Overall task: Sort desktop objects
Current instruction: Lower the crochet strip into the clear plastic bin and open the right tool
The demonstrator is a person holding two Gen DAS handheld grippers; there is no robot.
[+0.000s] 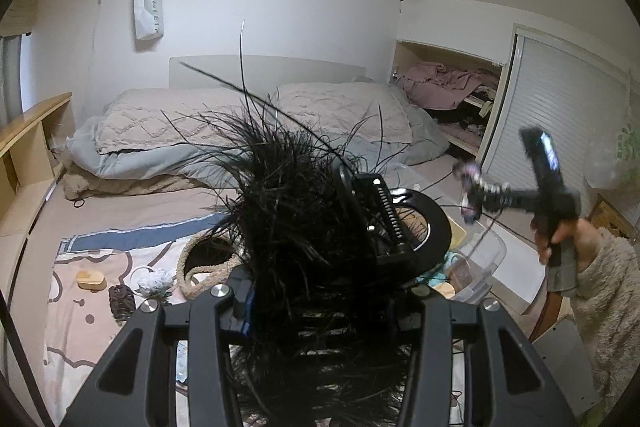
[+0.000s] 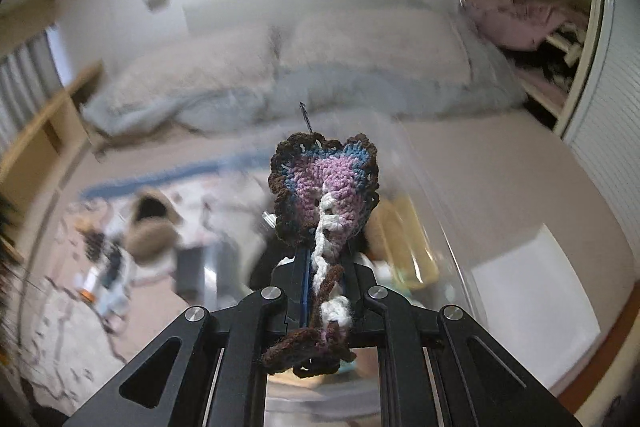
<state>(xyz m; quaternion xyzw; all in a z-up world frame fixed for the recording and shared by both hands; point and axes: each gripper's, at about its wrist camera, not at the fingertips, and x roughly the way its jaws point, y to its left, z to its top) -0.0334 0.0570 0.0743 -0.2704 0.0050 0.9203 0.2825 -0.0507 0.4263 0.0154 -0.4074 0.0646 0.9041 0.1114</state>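
Observation:
My left gripper (image 1: pixel 320 289) is shut on a black feathered headpiece (image 1: pixel 296 195). Its plumes hide the fingertips, and its black band and comb (image 1: pixel 434 227) stick out to the right. In the same view a hand in a fuzzy sleeve (image 1: pixel 608 291) holds my right gripper (image 1: pixel 474 197) at the right, above a clear plastic bin (image 1: pixel 482 259). In the right wrist view, my right gripper (image 2: pixel 324 265) is shut on a crocheted piece (image 2: pixel 324 183) in purple, blue, brown and white. The piece stands up between the fingers, and the background is blurred.
On a patterned mat (image 1: pixel 80 331) on the floor lie a woven basket (image 1: pixel 200 267), a white ruffled item (image 1: pixel 156 281), a dark braided item (image 1: pixel 120 301) and a wooden piece (image 1: pixel 92 281). A bed (image 1: pixel 240 123) lies behind, with shelving on the left and an open closet on the right.

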